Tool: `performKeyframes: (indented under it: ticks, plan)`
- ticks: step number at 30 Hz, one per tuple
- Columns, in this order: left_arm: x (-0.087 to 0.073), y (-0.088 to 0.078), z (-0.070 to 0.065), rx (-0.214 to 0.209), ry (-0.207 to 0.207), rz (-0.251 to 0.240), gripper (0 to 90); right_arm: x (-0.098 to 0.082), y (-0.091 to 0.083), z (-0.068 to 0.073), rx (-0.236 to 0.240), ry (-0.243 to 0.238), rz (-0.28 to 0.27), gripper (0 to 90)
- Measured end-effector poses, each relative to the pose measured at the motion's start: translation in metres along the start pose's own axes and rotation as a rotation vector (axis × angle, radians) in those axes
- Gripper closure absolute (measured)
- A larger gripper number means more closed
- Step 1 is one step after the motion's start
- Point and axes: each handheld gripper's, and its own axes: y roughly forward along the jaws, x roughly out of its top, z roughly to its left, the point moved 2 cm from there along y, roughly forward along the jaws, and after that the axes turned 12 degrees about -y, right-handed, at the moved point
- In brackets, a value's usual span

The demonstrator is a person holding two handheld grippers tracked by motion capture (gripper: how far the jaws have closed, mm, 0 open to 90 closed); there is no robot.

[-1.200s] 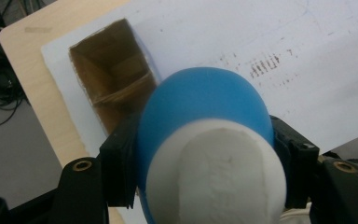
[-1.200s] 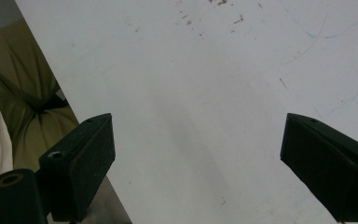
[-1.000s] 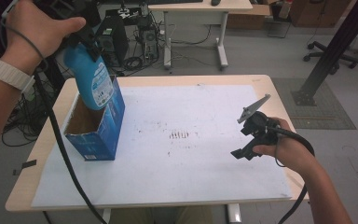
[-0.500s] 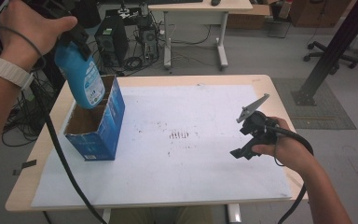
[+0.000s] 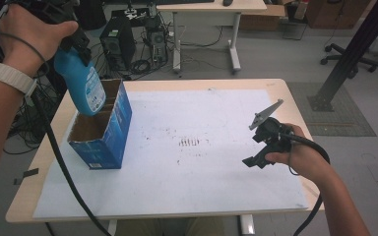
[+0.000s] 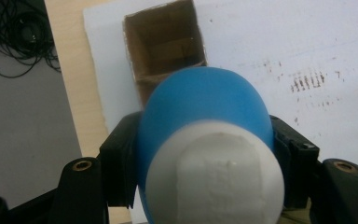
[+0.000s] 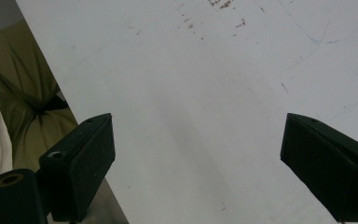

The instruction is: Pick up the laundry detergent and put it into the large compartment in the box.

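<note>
Table (image 5: 216, 83), boxed divider (image 6: 168, 77) under gripped bottle (image 6: 200, 107).

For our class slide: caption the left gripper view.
Left gripper grips a blue bottle above an open cardboard box.

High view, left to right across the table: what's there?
Left tool gripping the blue bottle → blue cardboard box → dark scuff marks on the white sheet → right tool, jaws open.
</note>
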Motion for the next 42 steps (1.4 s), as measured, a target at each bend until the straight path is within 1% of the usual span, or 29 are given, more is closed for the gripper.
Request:
performKeyframes:
  ticks: [4, 9, 12, 18, 21, 25, 30, 33, 37, 42]
  plan:
    - [0.0, 0.004, 0.003, 0.003, -0.016, 0.002, 37.3, 0.001, -0.001, -0.001, -0.002, 0.001, -0.003, 10.1]
    - [0.0, 0.006, 0.005, 0.021, -0.026, 0.002, 37.3, 0.002, 0.001, -0.001, 0.001, -0.002, -0.004, 10.1]
    - [0.0, 0.009, 0.006, 0.023, -0.033, 0.006, 37.3, 0.002, 0.001, -0.001, 0.002, -0.003, -0.003, 10.1]
    - [-0.001, 0.017, 0.008, 0.015, -0.048, 0.015, 37.3, 0.001, 0.0, -0.001, -0.001, -0.001, -0.004, 10.1]
    - [-0.002, 0.021, 0.008, 0.023, -0.05, 0.018, 37.4, 0.001, 0.0, -0.001, -0.002, 0.0, -0.004, 10.1]
    - [-0.003, 0.027, 0.009, 0.03, -0.052, 0.025, 37.3, 0.001, 0.0, 0.0, 0.0, 0.002, -0.005, 10.1]
    - [-0.006, 0.037, 0.012, 0.017, -0.066, 0.03, 37.3, 0.002, -0.001, 0.0, -0.002, 0.0, -0.008, 10.1]
    - [-0.007, 0.043, 0.013, 0.024, -0.063, 0.035, 37.3, 0.003, 0.0, 0.001, -0.001, -0.004, -0.006, 10.1]
    - [-0.008, 0.051, 0.014, 0.024, -0.067, 0.044, 37.3, 0.004, 0.0, 0.001, 0.0, -0.005, -0.004, 10.1]
    - [-0.009, 0.059, 0.014, 0.023, -0.067, 0.043, 37.3, 0.004, 0.0, 0.001, -0.001, -0.006, -0.005, 10.1]
